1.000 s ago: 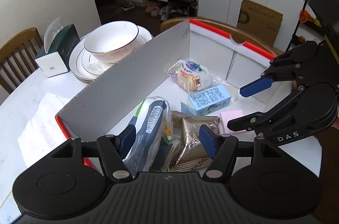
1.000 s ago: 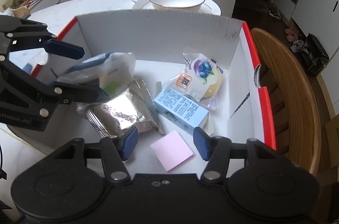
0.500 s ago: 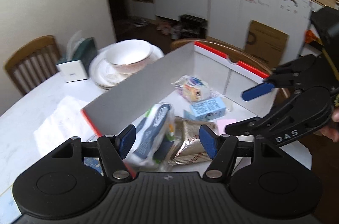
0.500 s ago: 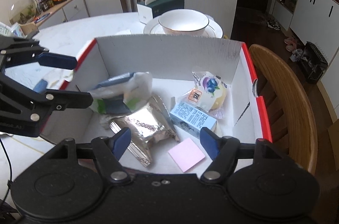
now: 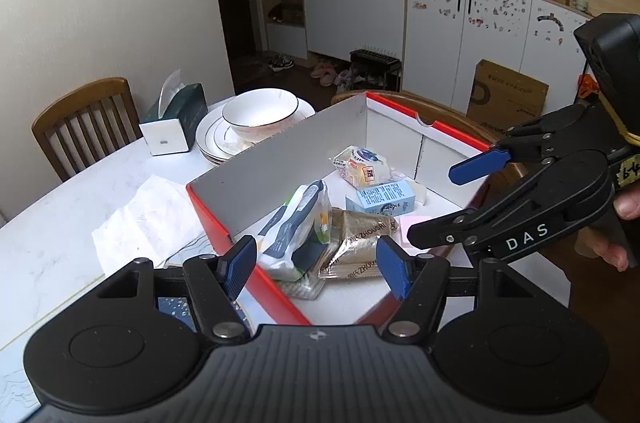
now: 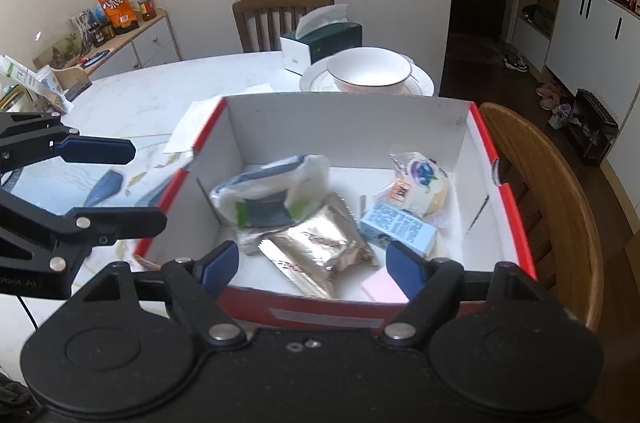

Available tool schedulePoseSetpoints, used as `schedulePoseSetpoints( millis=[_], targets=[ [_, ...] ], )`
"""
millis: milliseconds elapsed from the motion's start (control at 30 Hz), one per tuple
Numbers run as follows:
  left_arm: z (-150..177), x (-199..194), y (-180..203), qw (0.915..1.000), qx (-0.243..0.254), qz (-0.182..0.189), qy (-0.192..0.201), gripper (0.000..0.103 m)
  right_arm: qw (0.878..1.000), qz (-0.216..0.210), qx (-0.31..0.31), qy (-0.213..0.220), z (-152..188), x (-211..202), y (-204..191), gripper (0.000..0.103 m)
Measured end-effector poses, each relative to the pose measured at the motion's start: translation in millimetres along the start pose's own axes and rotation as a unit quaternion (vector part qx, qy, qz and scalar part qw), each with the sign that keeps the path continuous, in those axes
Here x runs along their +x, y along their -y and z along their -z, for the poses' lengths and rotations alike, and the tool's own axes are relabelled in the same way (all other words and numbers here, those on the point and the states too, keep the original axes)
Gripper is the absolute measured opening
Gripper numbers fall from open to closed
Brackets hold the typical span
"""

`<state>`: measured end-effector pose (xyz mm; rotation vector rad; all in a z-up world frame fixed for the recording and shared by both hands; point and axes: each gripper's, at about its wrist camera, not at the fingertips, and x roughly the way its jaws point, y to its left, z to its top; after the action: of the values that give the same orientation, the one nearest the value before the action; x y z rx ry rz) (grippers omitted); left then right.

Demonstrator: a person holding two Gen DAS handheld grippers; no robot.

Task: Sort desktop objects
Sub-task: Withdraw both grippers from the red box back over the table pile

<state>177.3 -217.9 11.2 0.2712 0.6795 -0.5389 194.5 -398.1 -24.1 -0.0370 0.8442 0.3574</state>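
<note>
Tabletop (image 5: 60,235) of white marble carries, at the left, a crumpled sheet of white paper (image 5: 140,219), with a green tissue box (image 5: 176,119) and a white bowl (image 5: 260,111) on stacked plates (image 5: 212,139) behind it. Just right of the paper stands the red-edged cardboard box (image 5: 280,159), white inside, which holds the sorted things. Leftmost in it a white and grey plastic pouch (image 5: 296,227) leans on a gold foil packet (image 5: 360,243); behind these lie a light blue carton (image 5: 380,199) and a clear-wrapped bun with a blueberry label (image 5: 360,165), touching each other. A pink sticky-note pad (image 5: 412,227) lies flat near the box's right side, partly hidden by a gripper finger.

The left gripper (image 5: 316,267) hovers over the box's near corner, its blue pads apart and bare. The right gripper (image 6: 312,263) hangs above the near wall of the box; its jaws are opening, with nothing between them, the foil packet and pink pad lying lower down in the box. A wooden chair (image 6: 560,191) stands against the box's right side.
</note>
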Motion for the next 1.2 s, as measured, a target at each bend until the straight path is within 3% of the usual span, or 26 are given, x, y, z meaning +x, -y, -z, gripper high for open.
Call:
schedulePoseSetpoints(
  millis=[367, 467, 833, 1200],
  targets=[
    [22, -42, -32, 0.9998, -0.015, -0.003, 0.013, 0.065, 0.999, -0.018, 0.01, 0.026, 3, -10, -48, 0.085],
    [31, -52, -44, 0.9996, -0.022, -0.006, 0.015, 0.071, 0.999, -0.024, 0.009, 0.029, 4, -8, -65, 0.087],
    [65, -85, -88, 0.9986, -0.046, -0.015, 0.023, 0.074, 0.999, -0.041, -0.006, 0.027, 8, 0, -125, 0.091],
    [99, -106, -133, 0.9972, -0.07, -0.007, 0.026, 0.089, 0.999, -0.043, -0.006, 0.023, 13, 9, -171, 0.092]
  ],
)
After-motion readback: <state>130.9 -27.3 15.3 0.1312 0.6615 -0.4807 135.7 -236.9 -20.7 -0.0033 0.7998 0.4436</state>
